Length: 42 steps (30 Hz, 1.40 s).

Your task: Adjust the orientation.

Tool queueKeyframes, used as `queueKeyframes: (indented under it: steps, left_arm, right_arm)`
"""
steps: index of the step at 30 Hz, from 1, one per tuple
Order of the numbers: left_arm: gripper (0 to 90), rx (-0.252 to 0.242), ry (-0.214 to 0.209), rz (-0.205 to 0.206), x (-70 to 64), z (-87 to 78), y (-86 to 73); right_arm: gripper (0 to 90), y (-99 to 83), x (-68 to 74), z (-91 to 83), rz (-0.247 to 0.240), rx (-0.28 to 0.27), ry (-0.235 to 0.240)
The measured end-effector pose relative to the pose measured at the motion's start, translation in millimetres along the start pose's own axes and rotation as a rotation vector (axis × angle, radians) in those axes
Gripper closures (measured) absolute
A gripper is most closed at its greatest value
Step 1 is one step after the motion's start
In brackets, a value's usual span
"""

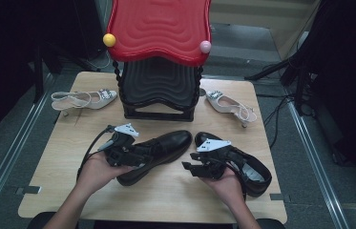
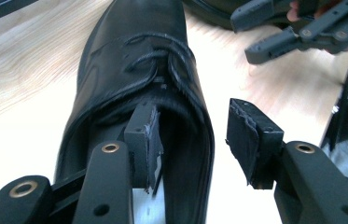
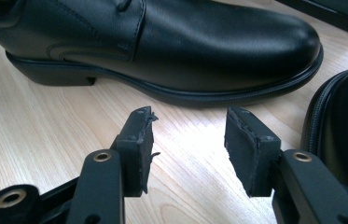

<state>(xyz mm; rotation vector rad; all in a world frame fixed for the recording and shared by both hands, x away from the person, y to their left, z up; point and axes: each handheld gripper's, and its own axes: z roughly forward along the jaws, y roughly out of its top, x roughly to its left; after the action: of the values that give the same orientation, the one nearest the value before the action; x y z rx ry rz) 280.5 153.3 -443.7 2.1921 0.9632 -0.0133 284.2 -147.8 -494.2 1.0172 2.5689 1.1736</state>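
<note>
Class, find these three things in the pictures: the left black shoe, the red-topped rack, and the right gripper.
left black shoe (image 1: 173,142), high view, on its toe cap.
red-topped rack (image 1: 159,28), high view, on its red top.
right gripper (image 3: 188,147), right gripper view, midway between its fingertips.

left black shoe (image 1: 159,151): upright, toe toward rack | right black shoe (image 1: 247,162): upright, just beside

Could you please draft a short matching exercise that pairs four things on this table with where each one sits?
Things:
1. left claw
2. right claw
3. red-topped rack
4. pale heeled shoe

Places:
A. back middle of the table
B. open over bare wood, between the two black shoes
C. back left of the table
D. one jaw inside the left black shoe

Pairs: 1-D, 2-B, 3-A, 4-C
</note>
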Motion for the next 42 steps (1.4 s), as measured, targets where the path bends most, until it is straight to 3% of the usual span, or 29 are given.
queueKeyframes:
  steps: [2, 5, 9, 13, 14, 17, 21, 26, 27, 30, 32, 34, 39, 42]
  left_arm:
    - [55.5, -0.009, 0.015, 0.019, 0.5, -13.1, -1.9]
    - [68.7, -0.05, 0.01, 0.049, 2.7, -32.6, -3.9]
    - [78.5, -0.075, 0.025, 0.029, 13.5, -48.9, -6.5]
    - [87.6, -0.074, 0.044, 0.023, 23.0, -53.9, -7.6]
    - [89.0, -0.072, 0.045, 0.019, 27.8, -53.7, -7.6]
    - [90.0, -0.047, 0.041, 0.004, 48.2, -45.4, -6.7]
    - [90.0, -0.037, 0.023, -0.018, 66.0, -30.2, -6.9]
    - [90.0, -0.018, 0.011, 0.004, 69.9, -14.1, -14.3]
    - [90.0, -0.016, 0.01, -0.008, 73.8, -10.1, -17.5]
    - [90.0, -0.02, 0.001, -0.021, 77.4, -7.2, -20.2]
    - [90.0, -0.023, 0.006, -0.002, 79.0, -4.0, -21.8]
    - [89.9, -0.014, 0.009, 0.003, 79.2, -0.1, -22.8]
    - [89.9, 0.018, 0.017, 0.003, 80.4, 14.7, -25.2]
    - [90.0, 0.013, 0.007, 0.01, 78.3, 16.3, -25.3]
  right_arm:
    - [54.1, 1.2, 0.8, -0.8, 0.001, -0.004, 0.001]
    - [58.0, 4.6, 3.0, -2.7, 0.014, -0.014, 0.014]
    - [63.4, 9.8, 6.0, -2.4, 0.024, -0.015, 0.043]
    - [70.8, 13.6, 8.3, -1.5, 0.025, -0.008, 0.056]
    - [79.4, 16.4, 8.5, -1.2, 0.049, 0.004, 0.07]
    - [88.8, 20.0, 9.5, -0.1, 0.056, 0.003, 0.08]
    - [90.0, 32.1, 11.7, 2.7, 0.036, 0.013, 0.075]
    - [90.0, 40.0, 13.2, 12.3, 0.018, 0.008, 0.073]
    - [90.0, 38.8, 13.2, 14.9, 0.018, 0.011, 0.073]
    - [90.0, 33.1, 13.6, 22.0, 0.033, -0.002, 0.072]
    - [90.0, 25.3, 15.3, 29.1, 0.065, -0.012, 0.095]
    - [90.0, 20.6, 21.6, 35.0, 0.038, 0.02, 0.075]
    - [90.0, 20.7, 28.3, 39.2, 0.028, 0.012, 0.087]
    - [90.0, 21.8, 31.1, 40.8, 0.029, 0.007, 0.094]
